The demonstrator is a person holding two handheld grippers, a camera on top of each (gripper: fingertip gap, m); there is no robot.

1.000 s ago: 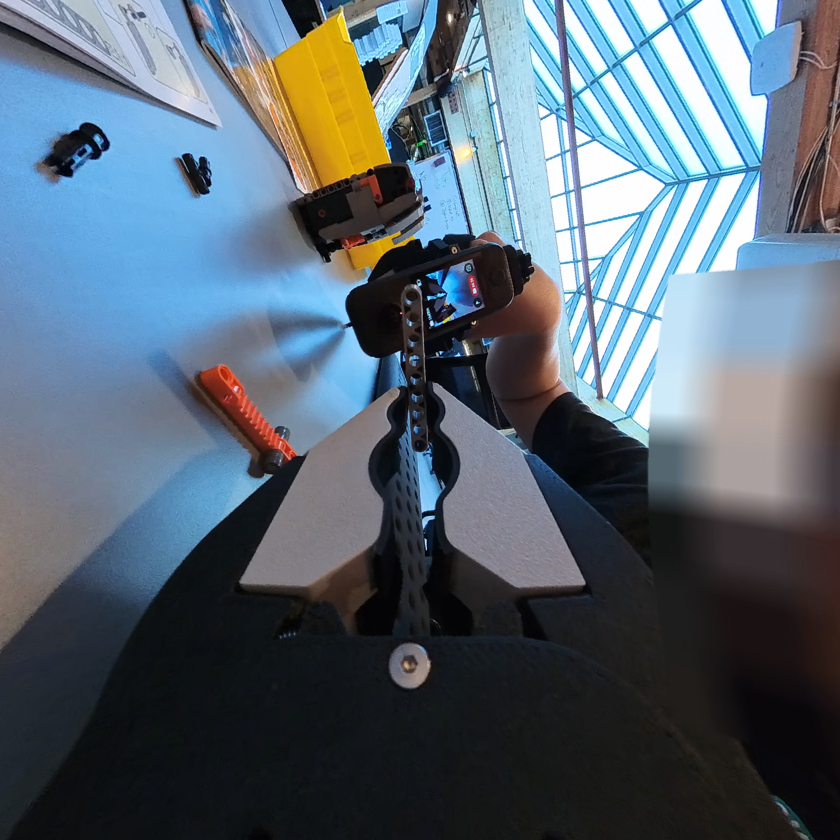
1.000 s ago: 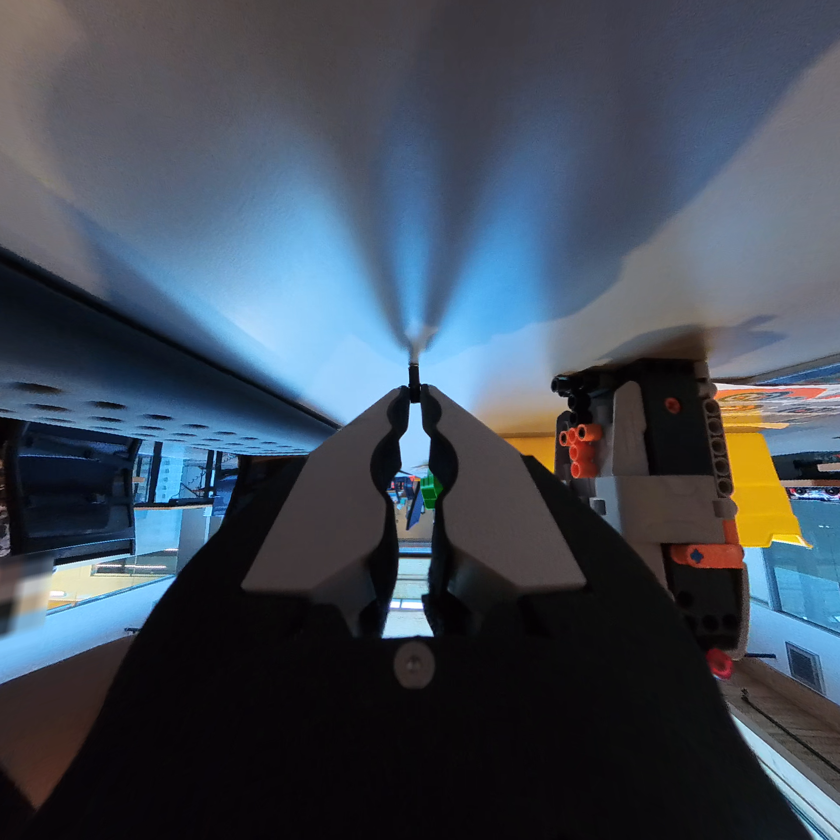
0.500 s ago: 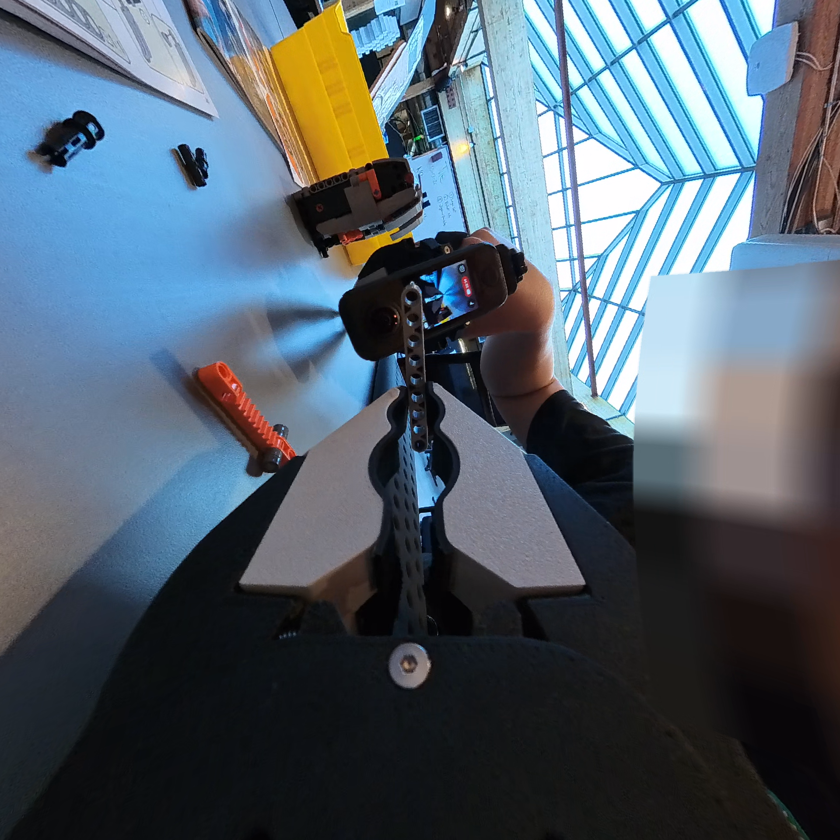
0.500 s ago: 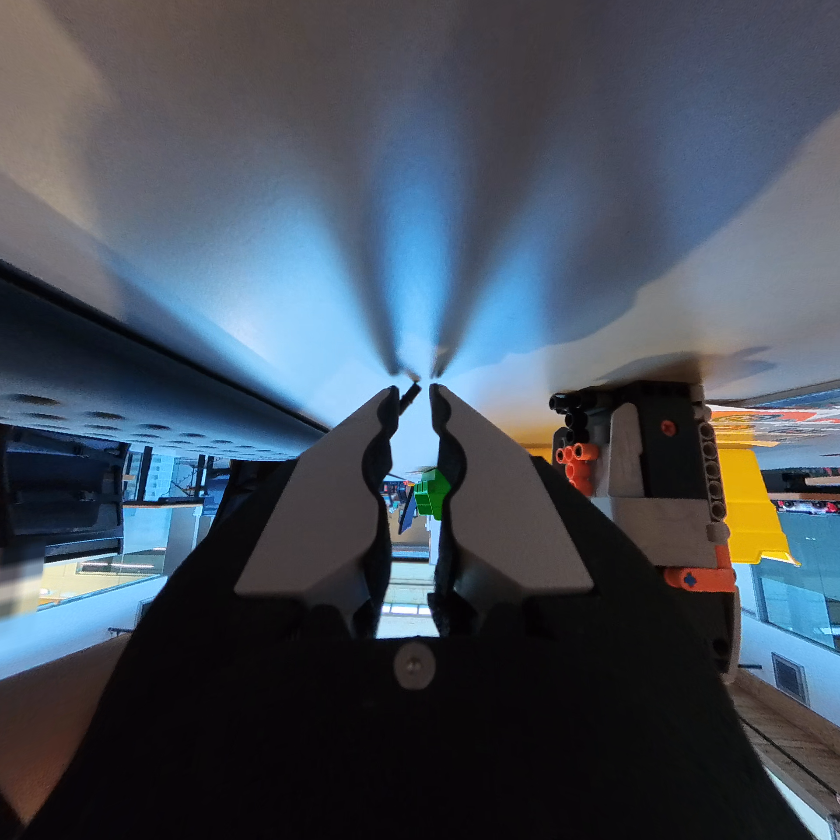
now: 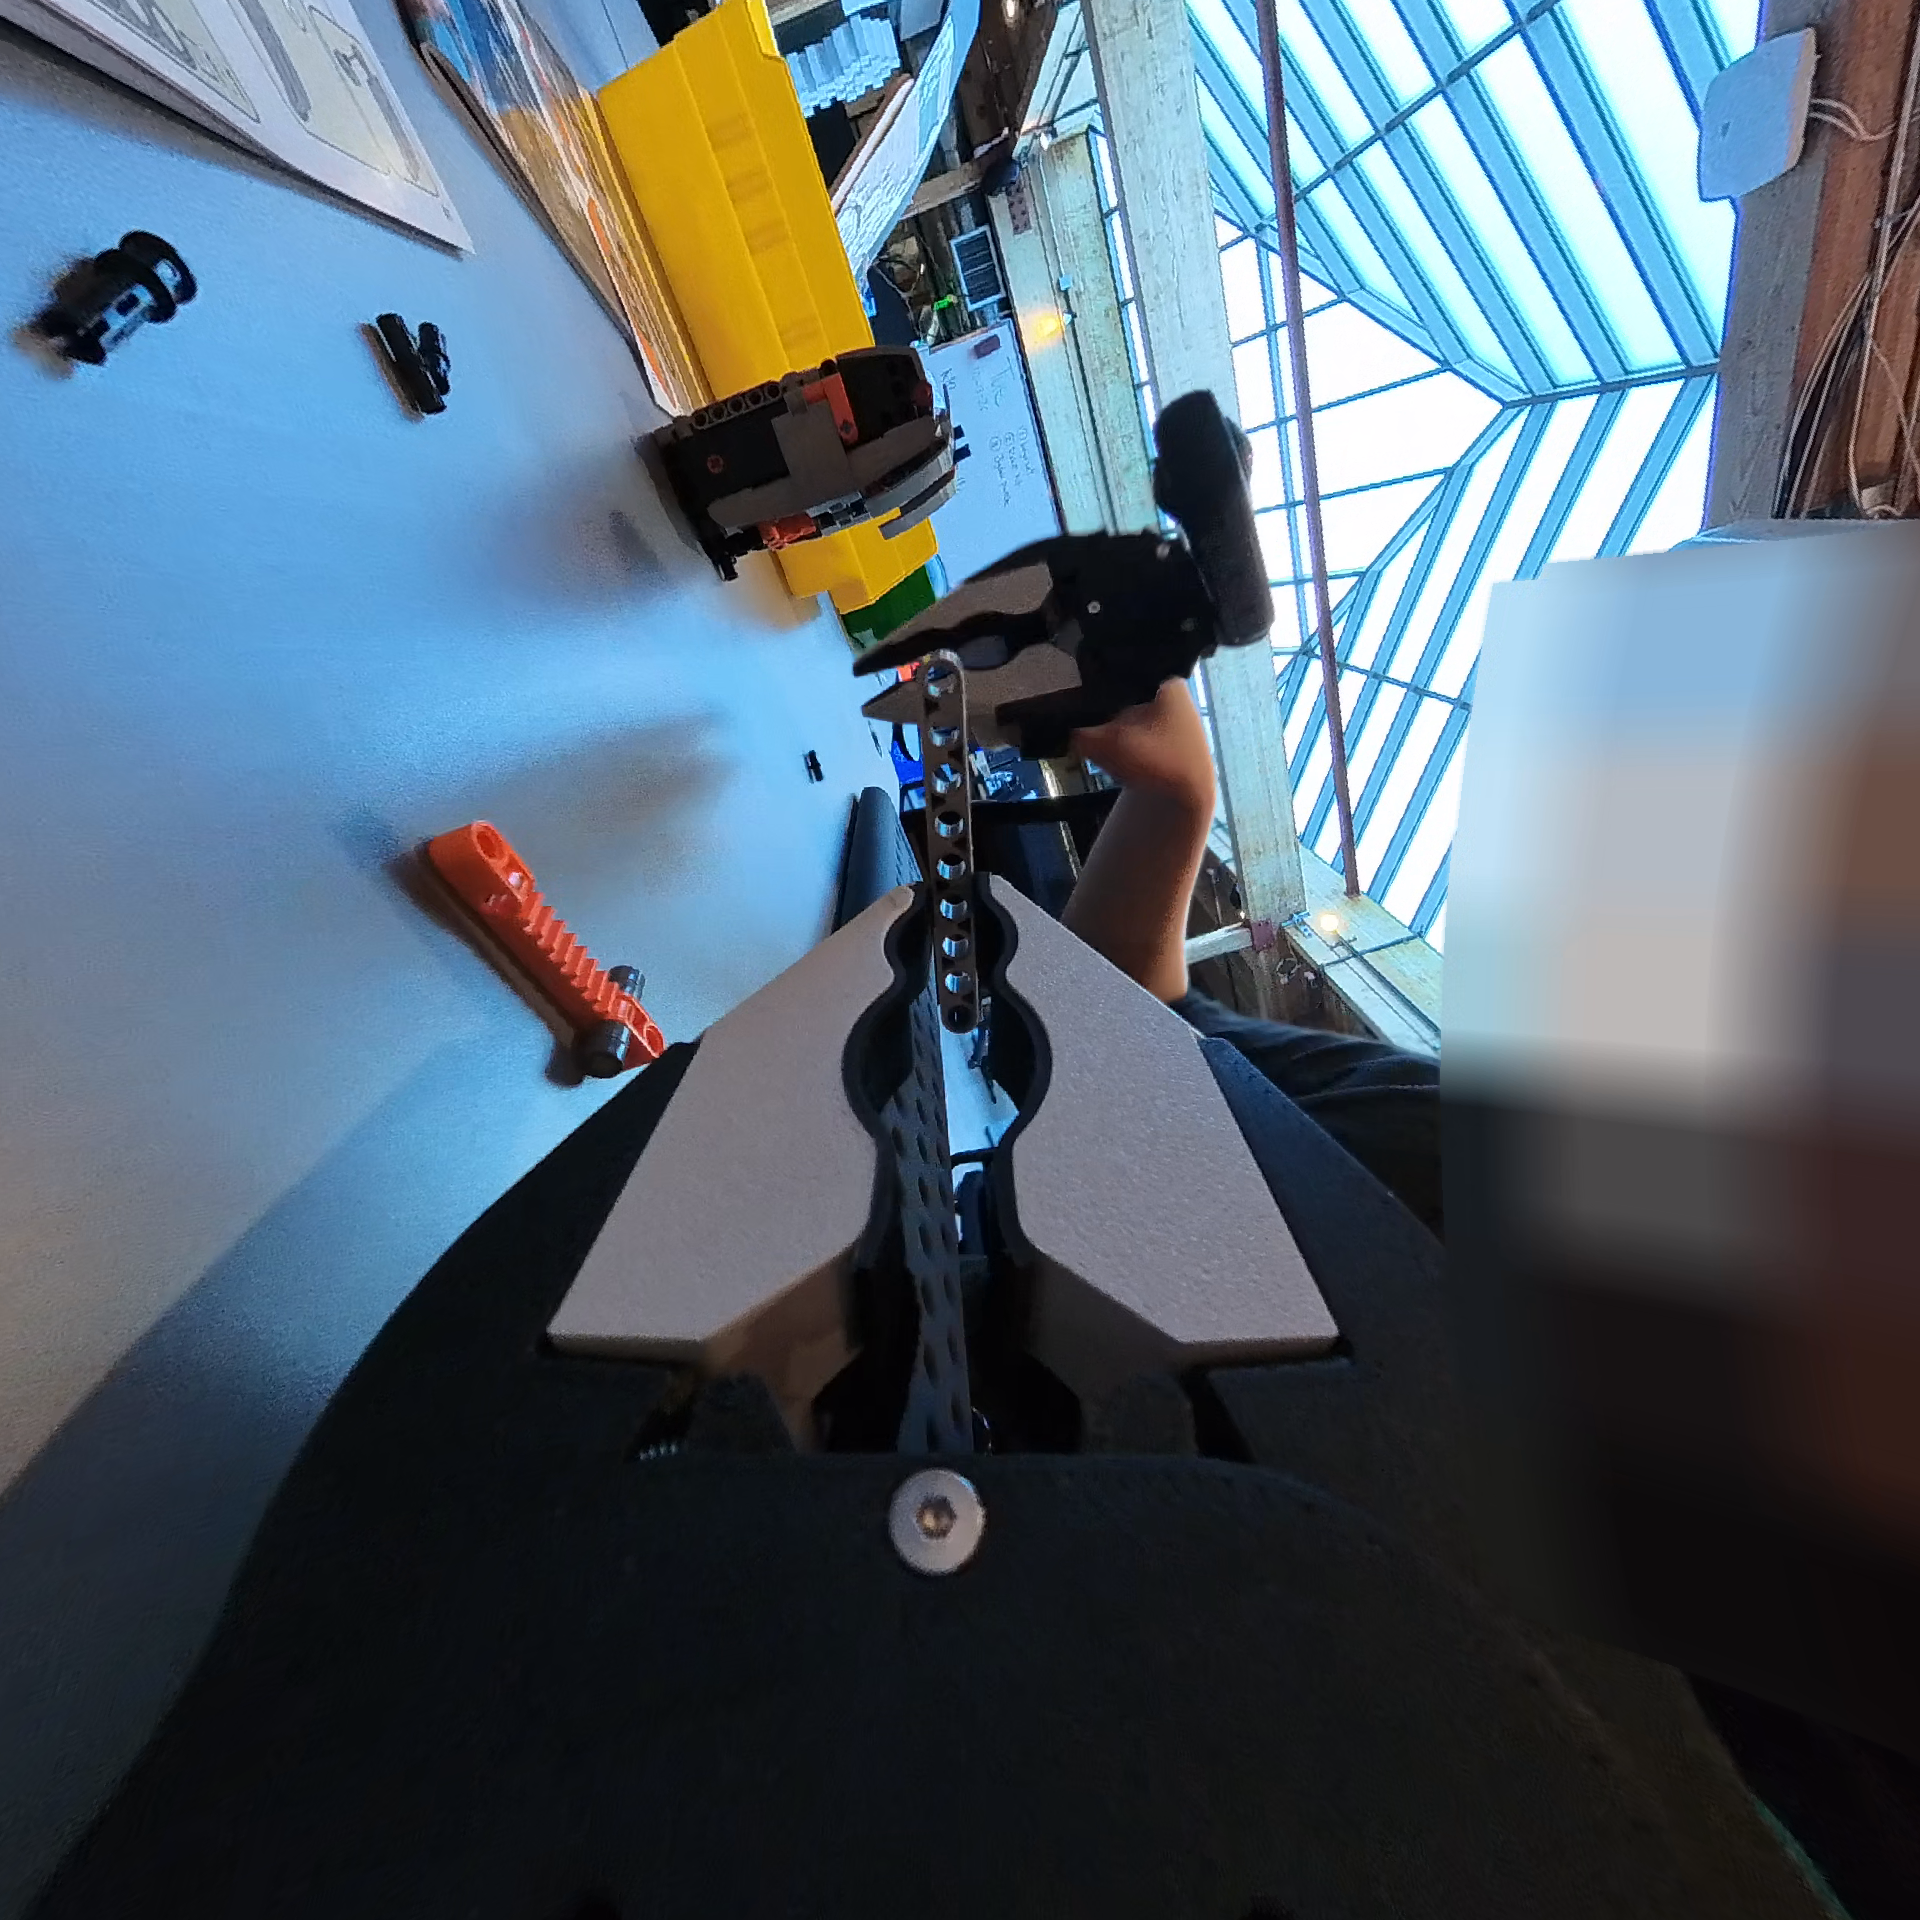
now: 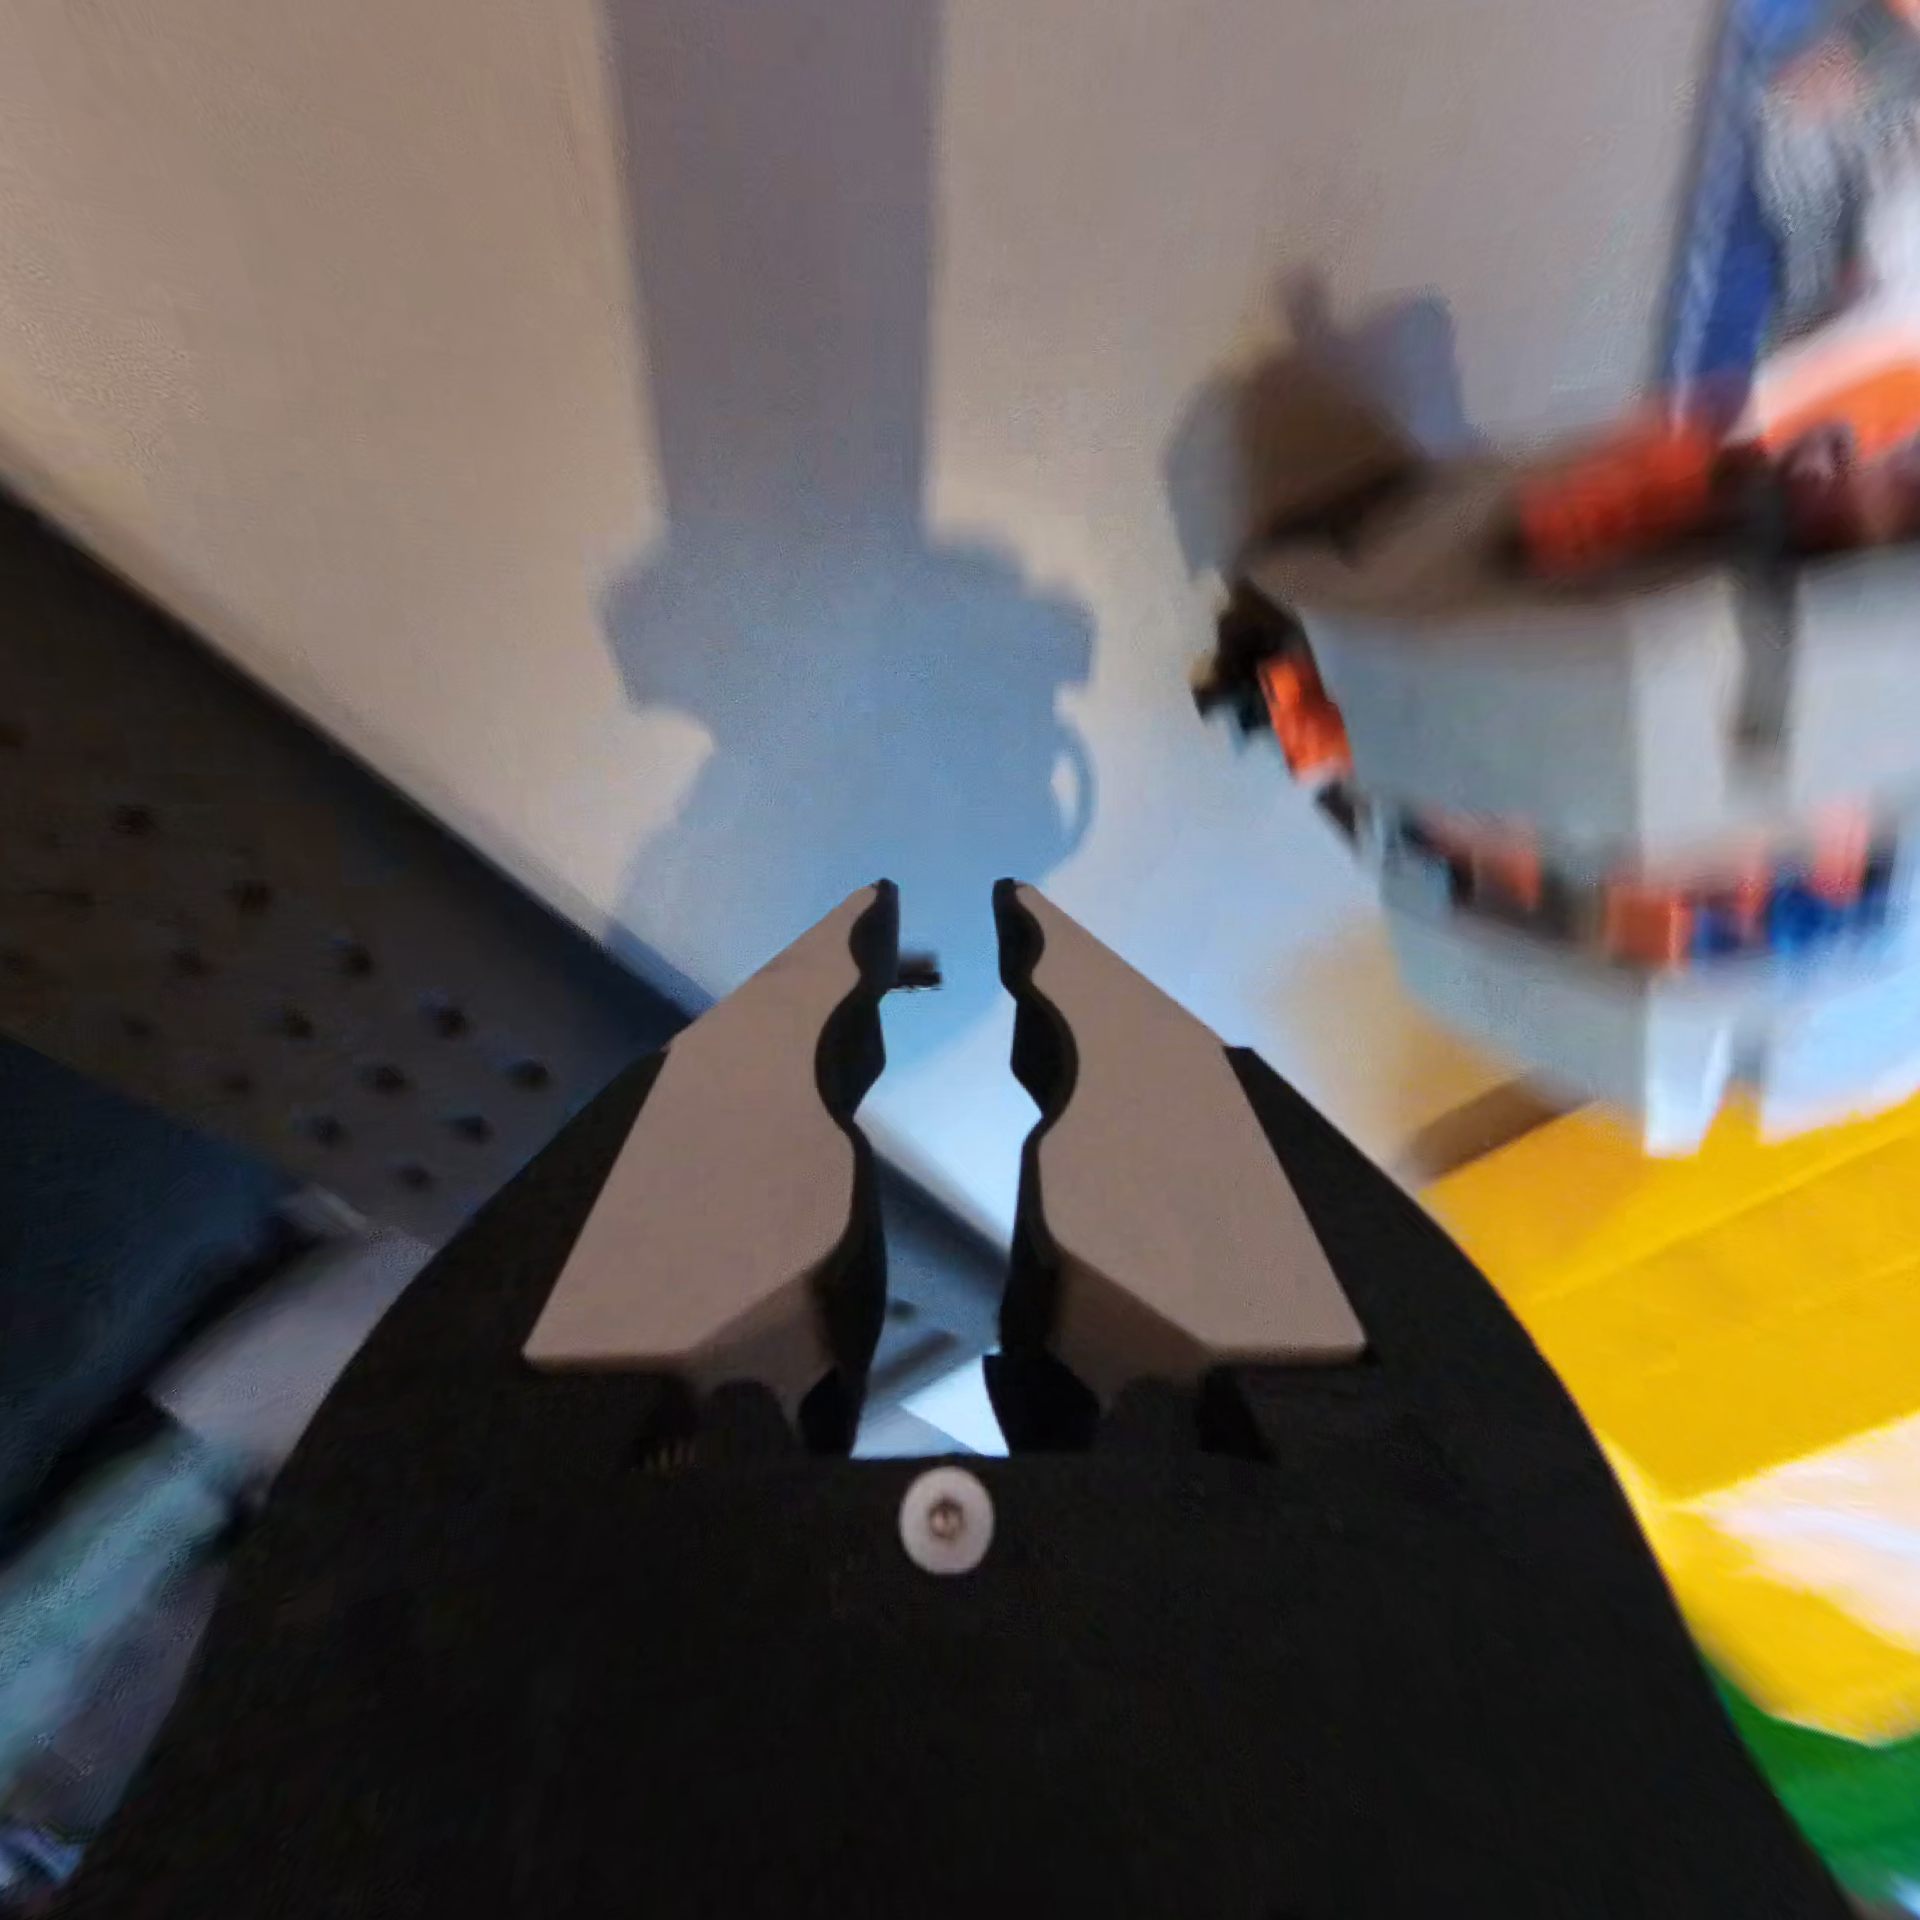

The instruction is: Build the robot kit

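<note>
My left gripper (image 5: pixel 951 906) is shut on a thin grey beam with holes (image 5: pixel 948 821), which sticks out forward, above the white table (image 5: pixel 260 675). My right gripper (image 6: pixel 943 896) is open and empty, off the table (image 6: pixel 312 312). It also shows in the left wrist view (image 5: pixel 1029 649), just beyond the beam's far tip. A small black pin (image 5: pixel 814 766) lies on the table under it. In the blurred right wrist view the pin (image 6: pixel 920 975) shows between my fingers, by the left one.
An orange toothed rack (image 5: pixel 540 951) lies left of my left gripper. A grey, black and orange brick model (image 5: pixel 810 457) (image 6: pixel 1610 779) stands by a yellow bin (image 5: pixel 748 208) (image 6: pixel 1662 1299). Two black parts (image 5: pixel 114 296) (image 5: pixel 416 358) and a printed sheet (image 5: pixel 260 94) lie farther off. The grippers' ends are close to 25 cm from one another.
My right gripper opened, let go of the small black pin on the table, then lifted and swung away. My left gripper kept hold of the beam and barely moved.
</note>
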